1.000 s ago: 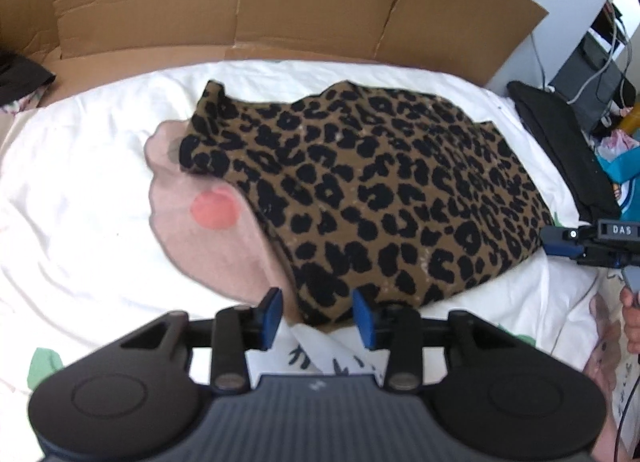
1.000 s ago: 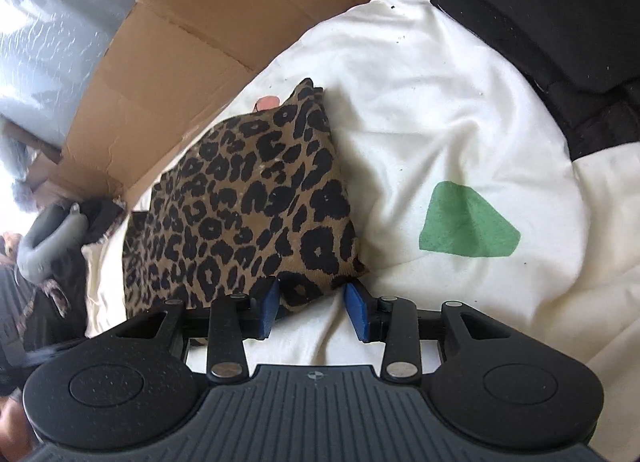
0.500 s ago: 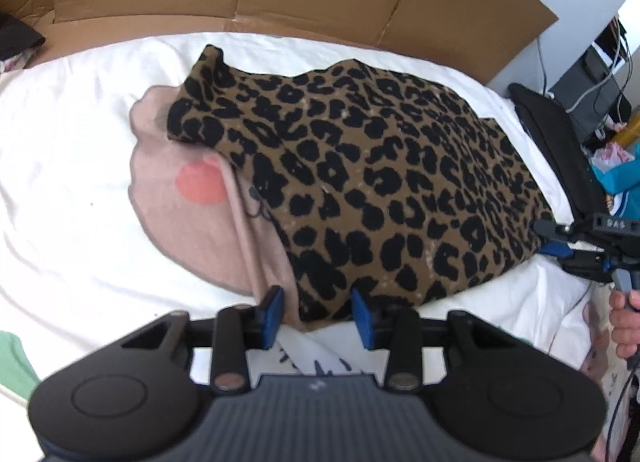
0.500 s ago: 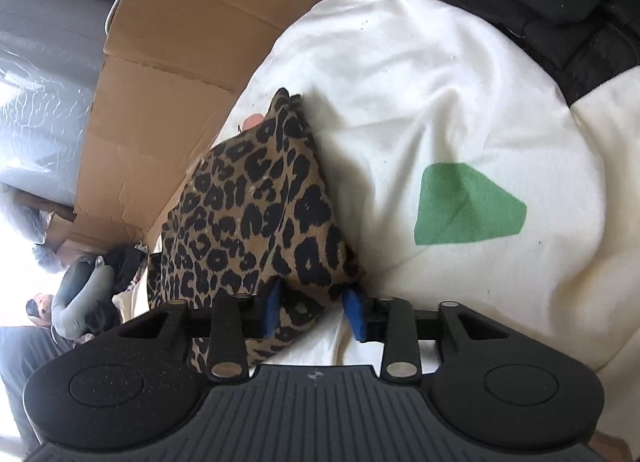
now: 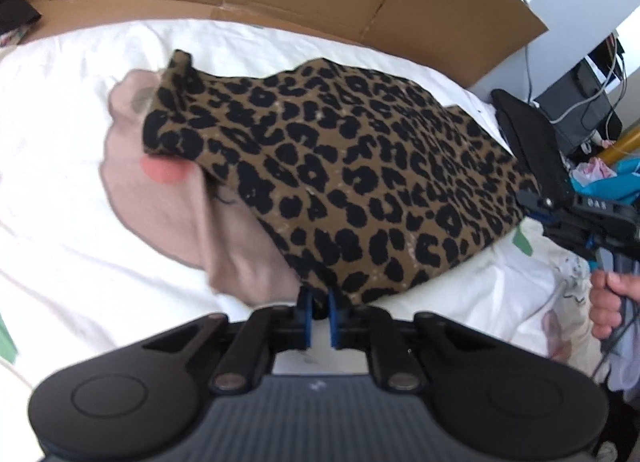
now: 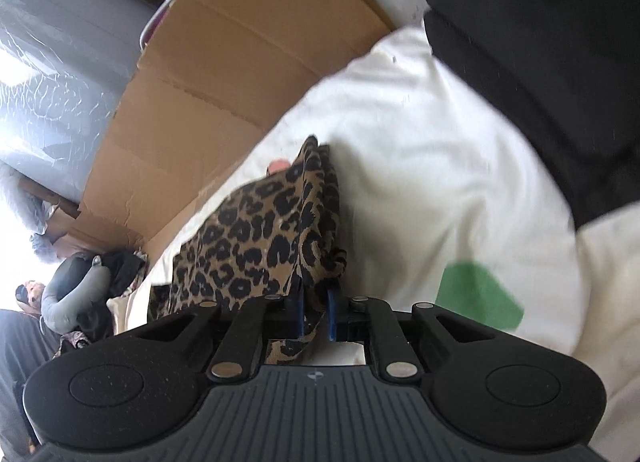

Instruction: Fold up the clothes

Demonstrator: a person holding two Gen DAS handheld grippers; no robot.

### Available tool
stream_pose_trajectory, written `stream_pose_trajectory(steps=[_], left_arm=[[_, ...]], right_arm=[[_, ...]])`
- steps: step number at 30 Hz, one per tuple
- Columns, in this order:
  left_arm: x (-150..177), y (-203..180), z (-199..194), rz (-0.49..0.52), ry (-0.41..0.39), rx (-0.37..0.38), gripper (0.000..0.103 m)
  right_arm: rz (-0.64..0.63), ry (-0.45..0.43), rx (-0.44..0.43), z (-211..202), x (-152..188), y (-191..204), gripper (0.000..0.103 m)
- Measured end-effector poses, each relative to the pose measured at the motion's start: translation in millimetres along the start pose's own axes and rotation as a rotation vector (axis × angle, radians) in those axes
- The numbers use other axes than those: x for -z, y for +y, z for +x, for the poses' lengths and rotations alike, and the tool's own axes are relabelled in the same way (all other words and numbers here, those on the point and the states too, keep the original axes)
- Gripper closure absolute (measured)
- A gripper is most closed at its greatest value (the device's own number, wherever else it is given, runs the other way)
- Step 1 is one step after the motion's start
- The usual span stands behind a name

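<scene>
Your left claw (image 5: 319,308) and right claw (image 6: 316,304) are both closing on the near corners of the leopard-print garment (image 5: 340,190) – cloth pinched between the pads – spread across the white bed sheet (image 5: 60,222)

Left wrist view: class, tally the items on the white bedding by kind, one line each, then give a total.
Leopard-print brown and black knitted garment: 1
Black folded fabric pile: 1
Black claw with blue pads: 2
Total: 4
</scene>
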State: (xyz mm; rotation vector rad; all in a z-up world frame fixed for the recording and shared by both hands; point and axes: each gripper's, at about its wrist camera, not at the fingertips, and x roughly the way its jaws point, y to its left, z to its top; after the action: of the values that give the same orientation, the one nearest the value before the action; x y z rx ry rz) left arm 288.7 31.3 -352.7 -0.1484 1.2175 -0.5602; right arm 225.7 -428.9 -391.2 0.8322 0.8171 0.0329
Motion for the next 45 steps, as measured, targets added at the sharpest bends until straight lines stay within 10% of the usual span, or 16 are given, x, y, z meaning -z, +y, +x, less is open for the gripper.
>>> stream_pose_trajectory(steps=[17,37,45], left_arm=[[24,-38,22,-0.148,0.093,0.009,0.097],[29,-88,44,-0.092,0.163,0.034,0.098],[13,-84,7,0.001,0.209,-0.019,0.089]], right_arm=[[-0.094,-0.037,0.034,5,-52,7,0.094],[-0.164,-0.048,0.073,26,-93,18,0.093],[-0.177,-0.073,0.122,12,-87,17,0.068]])
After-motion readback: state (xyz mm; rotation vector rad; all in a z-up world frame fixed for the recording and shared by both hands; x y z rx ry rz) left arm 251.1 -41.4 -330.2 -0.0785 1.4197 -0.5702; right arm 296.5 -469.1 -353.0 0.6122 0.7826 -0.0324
